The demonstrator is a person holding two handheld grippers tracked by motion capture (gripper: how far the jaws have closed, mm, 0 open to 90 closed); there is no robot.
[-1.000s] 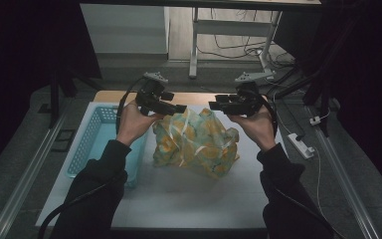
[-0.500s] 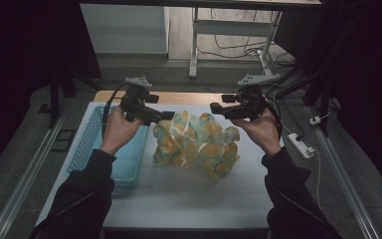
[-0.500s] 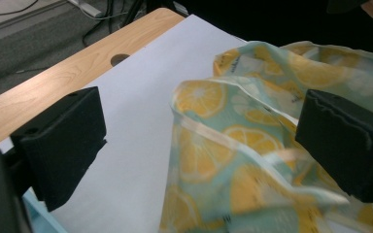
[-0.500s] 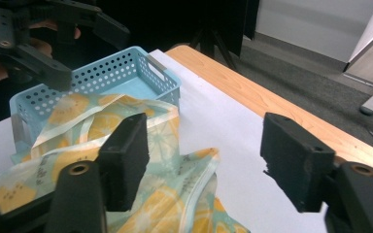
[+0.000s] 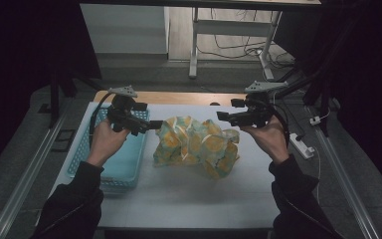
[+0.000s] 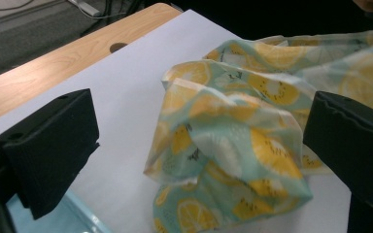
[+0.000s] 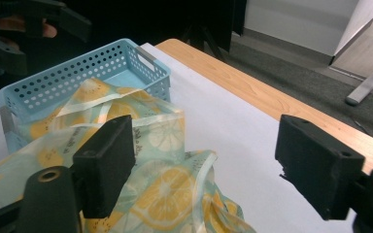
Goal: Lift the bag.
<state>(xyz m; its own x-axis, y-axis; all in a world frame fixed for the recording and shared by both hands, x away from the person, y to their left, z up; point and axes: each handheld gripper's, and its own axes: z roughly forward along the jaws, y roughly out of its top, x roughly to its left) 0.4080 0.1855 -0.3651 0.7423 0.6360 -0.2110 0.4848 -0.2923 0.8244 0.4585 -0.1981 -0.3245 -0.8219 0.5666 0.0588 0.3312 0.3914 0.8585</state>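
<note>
A crumpled cloth (image 5: 196,144) printed with yellow lemon slices on pale green lies in a heap on the white table cover (image 5: 179,194). My left gripper (image 5: 153,124) hovers just left of it, above the blue basket's (image 5: 82,159) right rim. Its jaws have just been opening and stand wide apart; in the left gripper view the cloth (image 6: 233,145) lies ahead of them, untouched. My right gripper (image 5: 220,116) hangs at the cloth's upper right corner. Its jaws have also been opening, with the cloth (image 7: 165,189) below and beside the left jaw, not pinched.
The perforated blue basket (image 7: 126,58) stands at the left of the table, its floor bare. A wooden strip (image 5: 179,97) with a round hole (image 6: 119,47) runs along the far edge. A power strip (image 5: 303,147) lies off the table's right side.
Both grippers have opened and let go of the cloth, which has slumped onto the table. My left hand has moved left over the basket; the right has barely shifted.
</note>
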